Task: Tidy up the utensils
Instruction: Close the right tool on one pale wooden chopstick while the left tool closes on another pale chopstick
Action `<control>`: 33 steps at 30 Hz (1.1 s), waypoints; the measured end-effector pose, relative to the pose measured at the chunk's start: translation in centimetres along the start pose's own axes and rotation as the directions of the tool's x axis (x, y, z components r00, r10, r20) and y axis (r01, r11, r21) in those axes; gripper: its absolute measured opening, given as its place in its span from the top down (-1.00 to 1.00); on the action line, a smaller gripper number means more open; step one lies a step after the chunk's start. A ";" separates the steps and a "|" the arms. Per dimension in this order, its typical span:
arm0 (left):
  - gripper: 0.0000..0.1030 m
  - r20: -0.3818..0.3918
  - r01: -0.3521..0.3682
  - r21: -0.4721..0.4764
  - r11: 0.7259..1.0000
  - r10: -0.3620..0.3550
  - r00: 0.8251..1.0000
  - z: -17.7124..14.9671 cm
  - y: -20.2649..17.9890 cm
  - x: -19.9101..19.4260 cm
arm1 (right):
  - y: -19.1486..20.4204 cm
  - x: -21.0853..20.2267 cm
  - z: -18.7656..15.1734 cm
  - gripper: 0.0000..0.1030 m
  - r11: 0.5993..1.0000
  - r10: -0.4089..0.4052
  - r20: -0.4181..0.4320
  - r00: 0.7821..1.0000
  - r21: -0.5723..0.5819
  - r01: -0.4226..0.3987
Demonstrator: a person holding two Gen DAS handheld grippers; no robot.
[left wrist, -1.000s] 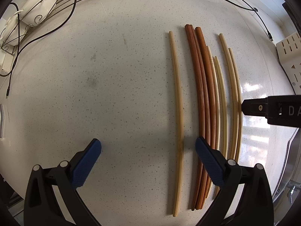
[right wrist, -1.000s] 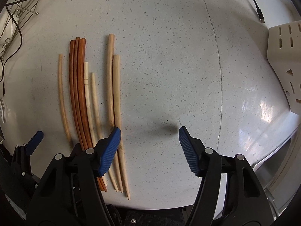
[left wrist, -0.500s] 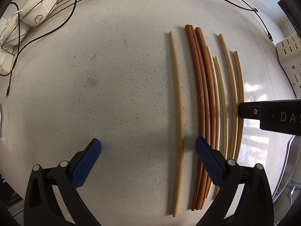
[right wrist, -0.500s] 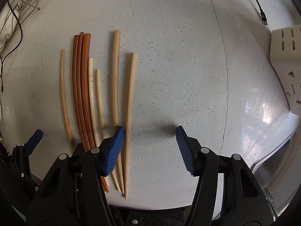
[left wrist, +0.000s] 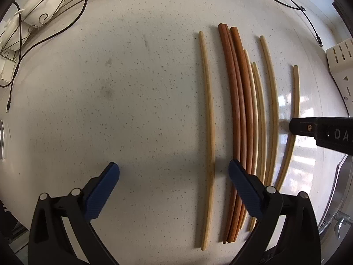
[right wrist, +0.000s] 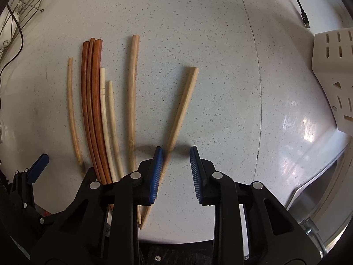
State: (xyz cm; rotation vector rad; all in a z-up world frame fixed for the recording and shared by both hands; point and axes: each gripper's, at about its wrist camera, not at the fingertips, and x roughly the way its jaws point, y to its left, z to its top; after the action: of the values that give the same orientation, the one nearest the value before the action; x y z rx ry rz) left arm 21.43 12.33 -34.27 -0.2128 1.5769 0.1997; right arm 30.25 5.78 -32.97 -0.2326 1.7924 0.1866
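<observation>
The right hand-held gripper points down at the speckled tabletop with a pale square chopstick running between its blue pads. Its jaws have just been closing. The left pad touches the stick, while the right pad stands clear of it, so nothing is pinched yet. This stick lies splayed to the right of the others, its near tip close to the tip of the round bamboo stick.

The main risk, as I judge it, is a one-sided push: if the jaws shut with only the left pad in contact, the thin stick may roll or skid right instead of seating between the pads. The pads could also catch the neighbouring tip near the tabletop's edge, or close on the tapered end and let it slip.

The left hand-held gripper hangs spread wide and empty, over the lone pale stick and just beside the red-brown sticks.

A slotted cream holder lies at the far right; whether anything is in it cannot be told. A wire rack far left holds white dishes.
</observation>
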 end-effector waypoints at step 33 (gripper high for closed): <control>0.88 -0.109 -0.016 0.101 0.995 0.027 0.994 1.6 -3.0 -1.2 | -4.2 0.4 -1.3 0.87 0.994 0.109 -0.015 0.994 -0.012 -0.109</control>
State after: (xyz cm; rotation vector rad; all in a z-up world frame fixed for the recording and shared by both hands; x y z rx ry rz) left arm 23.81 9.88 -33.11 -0.1305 1.6948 0.1274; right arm 30.06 1.38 -33.05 -0.1455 1.8202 0.2748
